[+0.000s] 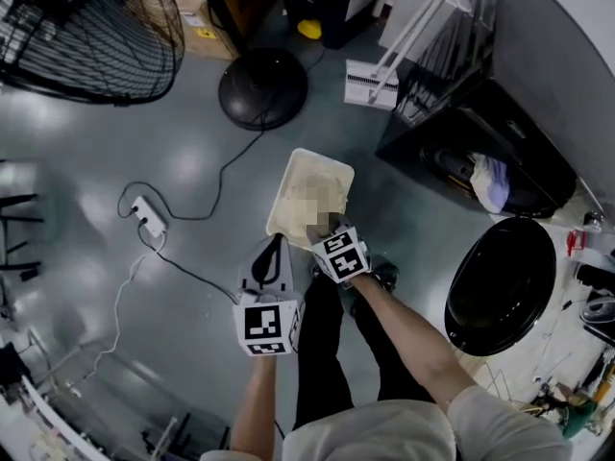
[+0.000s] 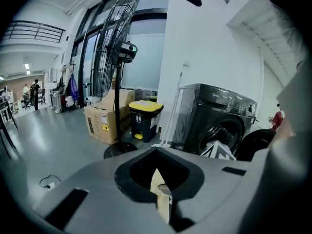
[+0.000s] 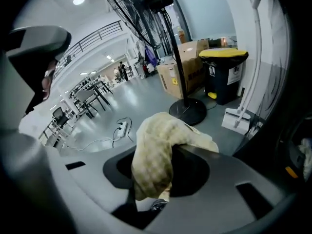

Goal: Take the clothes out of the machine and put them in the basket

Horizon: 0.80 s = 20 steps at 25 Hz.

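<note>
The yellowish cloth (image 3: 155,160) hangs clamped in the right gripper's (image 1: 325,233) fingers, over the basket (image 1: 282,198) on the floor. It is best lowered inside the rim before being released. The left gripper's (image 2: 163,199) fingers are together and empty. More clothes lie in the machine (image 1: 500,152).

No text is coming through legibly. Ahead of the left gripper (image 2: 161,194), a yellow sticker (image 2: 105,127) is showing on the cardboard box (image 2: 100,116), a white pictogram (image 2: 140,119) on the bin (image 2: 146,123).

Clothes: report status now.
Right gripper shut on yellow cloth, at near edge of basket. Left gripper shut, empty. More laundry in the machine. Nothing in the way.
</note>
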Motion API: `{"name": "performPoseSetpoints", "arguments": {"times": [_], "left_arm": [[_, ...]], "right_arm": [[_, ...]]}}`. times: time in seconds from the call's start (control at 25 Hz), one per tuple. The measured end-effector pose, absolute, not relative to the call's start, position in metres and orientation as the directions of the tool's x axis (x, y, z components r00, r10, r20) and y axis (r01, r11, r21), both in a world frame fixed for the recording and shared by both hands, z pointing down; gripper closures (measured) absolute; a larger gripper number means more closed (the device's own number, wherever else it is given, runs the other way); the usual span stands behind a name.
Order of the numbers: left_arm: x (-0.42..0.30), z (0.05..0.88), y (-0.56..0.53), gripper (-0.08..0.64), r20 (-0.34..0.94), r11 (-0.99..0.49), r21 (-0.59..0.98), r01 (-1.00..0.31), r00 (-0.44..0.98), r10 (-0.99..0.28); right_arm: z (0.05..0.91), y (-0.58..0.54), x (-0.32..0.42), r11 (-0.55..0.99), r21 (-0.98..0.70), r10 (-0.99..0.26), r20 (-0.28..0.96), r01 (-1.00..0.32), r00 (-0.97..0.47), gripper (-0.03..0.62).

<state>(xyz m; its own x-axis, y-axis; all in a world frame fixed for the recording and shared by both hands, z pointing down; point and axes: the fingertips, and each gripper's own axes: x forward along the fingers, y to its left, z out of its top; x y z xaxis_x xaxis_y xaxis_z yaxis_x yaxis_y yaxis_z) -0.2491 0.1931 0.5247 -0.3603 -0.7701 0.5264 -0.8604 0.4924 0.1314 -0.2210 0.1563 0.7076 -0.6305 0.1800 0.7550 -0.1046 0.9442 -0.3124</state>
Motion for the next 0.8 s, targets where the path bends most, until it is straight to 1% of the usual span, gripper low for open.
{"name": "performPoseSetpoints", "arguments": {"times": [0.28, 0.36, 0.4, 0.44, 0.52, 0.56, 0.8], "left_arm": [[-0.256, 0.517, 0.186, 0.541, 0.529, 0.462, 0.118, -0.879, -0.339, -0.778], [-0.258, 0.515, 0.185, 0.541, 0.524, 0.457, 0.108, -0.883, -0.34, -0.781], [-0.258, 0.515, 0.184, 0.541, 0.523, 0.457, 0.108, -0.883, -0.34, -0.781], [-0.258, 0.515, 0.184, 0.541, 0.522, 0.457, 0.109, -0.883, -0.34, -0.782], [-0.258, 0.517, 0.183, 0.541, 0.523, 0.455, 0.109, -0.884, -0.339, -0.782], [-0.256, 0.517, 0.182, 0.541, 0.524, 0.453, 0.109, -0.885, -0.337, -0.783], [-0.247, 0.517, 0.176, 0.541, 0.525, 0.456, 0.129, -0.881, -0.33, -0.785]], "right_arm": [[0.747, 0.163, -0.223, 0.948, -0.305, 0.203, 0.809, -0.097, -0.552, 0.443], [0.756, 0.164, -0.221, 0.948, -0.301, 0.205, 0.824, -0.101, -0.529, 0.43], [0.759, 0.164, -0.221, 0.948, -0.301, 0.205, 0.825, -0.101, -0.527, 0.378], [0.76, 0.163, -0.222, 0.948, -0.301, 0.202, 0.821, -0.104, -0.534, 0.29], [0.757, 0.158, -0.224, 0.95, -0.291, 0.181, 0.808, -0.113, -0.561, 0.251], [0.755, 0.156, -0.225, 0.954, -0.278, 0.167, 0.801, -0.11, -0.574, 0.236], [0.742, 0.146, -0.227, 0.958, -0.261, 0.138, 0.779, -0.116, -0.612, 0.235]]}}
